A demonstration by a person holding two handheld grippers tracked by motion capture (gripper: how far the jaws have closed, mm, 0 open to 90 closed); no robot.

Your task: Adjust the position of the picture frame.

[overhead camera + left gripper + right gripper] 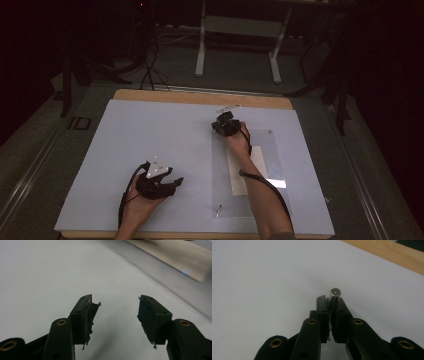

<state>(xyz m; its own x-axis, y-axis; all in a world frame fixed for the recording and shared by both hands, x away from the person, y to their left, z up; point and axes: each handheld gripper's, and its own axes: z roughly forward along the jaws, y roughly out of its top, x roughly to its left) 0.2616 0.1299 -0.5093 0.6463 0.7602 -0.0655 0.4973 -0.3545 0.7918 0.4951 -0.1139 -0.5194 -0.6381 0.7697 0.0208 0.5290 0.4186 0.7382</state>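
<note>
Left gripper (172, 184) near front edge, jaws wide, empty | right gripper (331, 305) clamps metal pin (334, 297) over white mat (150, 135) | clear sheet (272, 165) beside

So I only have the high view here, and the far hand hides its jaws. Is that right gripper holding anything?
Observer: Yes, the right gripper is shut on a small metal cylinder.
Operator: And the left one?
Observer: The left gripper is open with nothing between its jaws.
Operator: Any wear on it?
Observer: The pads look torn and frayed at the edges.
</note>
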